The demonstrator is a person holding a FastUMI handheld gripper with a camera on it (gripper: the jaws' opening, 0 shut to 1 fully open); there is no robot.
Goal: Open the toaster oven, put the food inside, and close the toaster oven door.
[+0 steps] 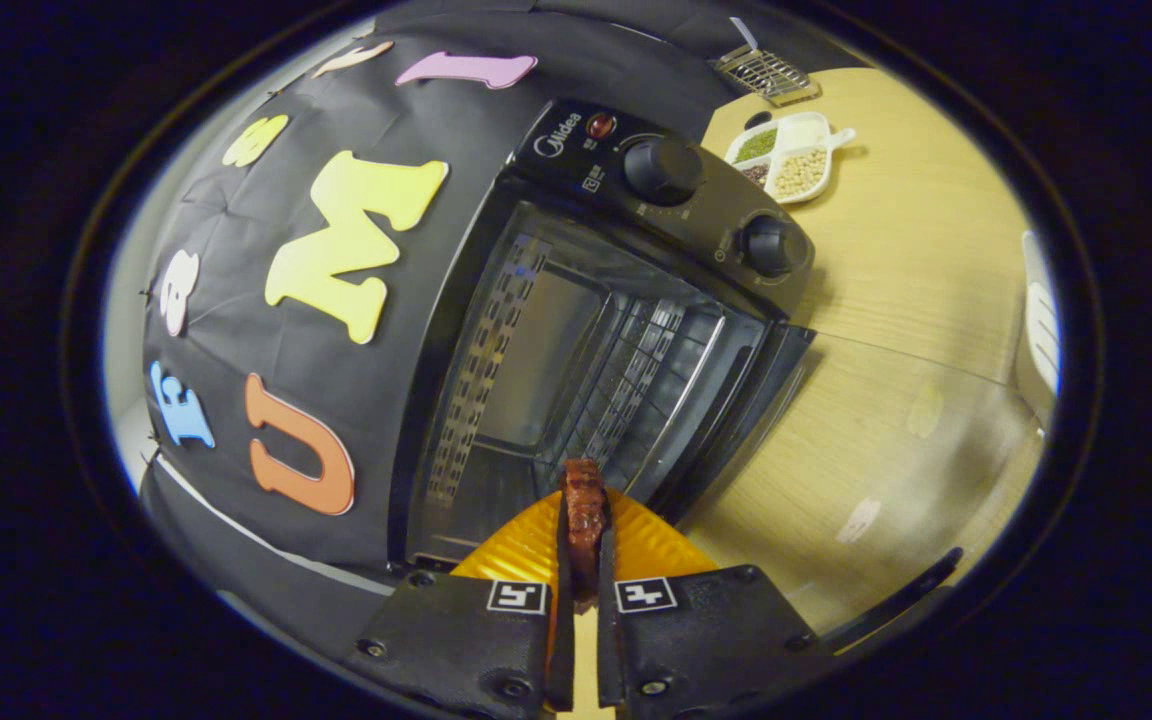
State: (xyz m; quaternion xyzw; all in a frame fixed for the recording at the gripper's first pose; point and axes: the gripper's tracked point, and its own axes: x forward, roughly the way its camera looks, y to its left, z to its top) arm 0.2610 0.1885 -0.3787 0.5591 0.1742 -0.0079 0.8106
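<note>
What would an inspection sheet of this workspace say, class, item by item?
Surface: light wooden table, bare patches with pale marks.
Job's things: toaster oven with door open, wire rack inside; piece of cooked meat just in front of the opening.
Clutter: divided dish of beans and grains; metal grill rack beyond it; orange plate under the meat.
Grippers: tongs shut on the meat, both fingers pressing it.
Cables: nothing seen.
Surroundings: black cloth wall beside the oven; white object at table's far side.

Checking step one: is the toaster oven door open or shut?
Open. The toaster oven cavity and rack are exposed, door swung away; the hand-held gripper holds food ahead of it.
</note>
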